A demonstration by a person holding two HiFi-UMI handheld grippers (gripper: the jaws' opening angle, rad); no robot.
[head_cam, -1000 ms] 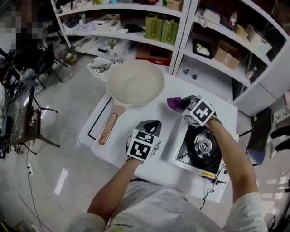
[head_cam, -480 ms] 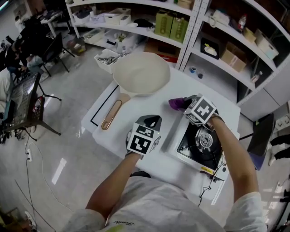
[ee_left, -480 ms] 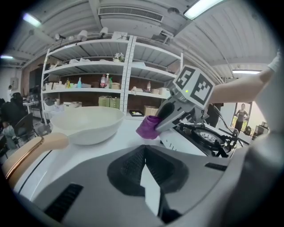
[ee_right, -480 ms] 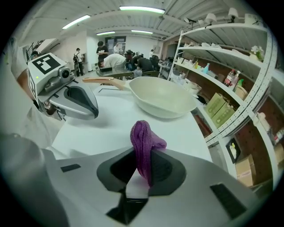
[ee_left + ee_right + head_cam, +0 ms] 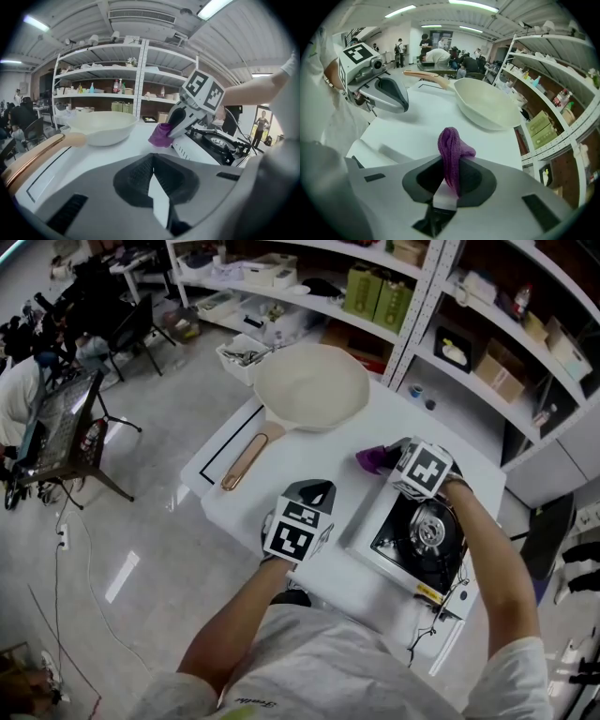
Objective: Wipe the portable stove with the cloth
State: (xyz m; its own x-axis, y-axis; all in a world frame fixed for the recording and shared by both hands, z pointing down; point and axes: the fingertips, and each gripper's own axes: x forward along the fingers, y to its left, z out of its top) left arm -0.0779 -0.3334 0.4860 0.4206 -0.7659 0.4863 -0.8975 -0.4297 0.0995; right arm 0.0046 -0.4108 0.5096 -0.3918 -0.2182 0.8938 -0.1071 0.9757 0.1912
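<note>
The portable stove [image 5: 417,542], white with a black burner top, sits on the right side of the white table [image 5: 281,474]. My right gripper [image 5: 386,461] is shut on a purple cloth [image 5: 377,459] and holds it just past the stove's far left corner, above the tabletop. In the right gripper view the cloth [image 5: 452,152] stands up out of the closed jaws [image 5: 451,180]. My left gripper [image 5: 314,493] hovers over the table left of the stove, shut and empty [image 5: 152,171]. The left gripper view shows the cloth [image 5: 161,135] beside the stove [image 5: 213,143].
A large cream pan [image 5: 309,385] with a copper-coloured handle [image 5: 242,460] lies at the table's far side. Metal shelving [image 5: 422,296] with boxes stands behind the table. A chair and equipment [image 5: 66,427] are on the floor to the left.
The head camera has shifted, so the table sits a little differently in the view. Both grippers keep nearly the same places relative to the stove, and the right one still holds the cloth.
</note>
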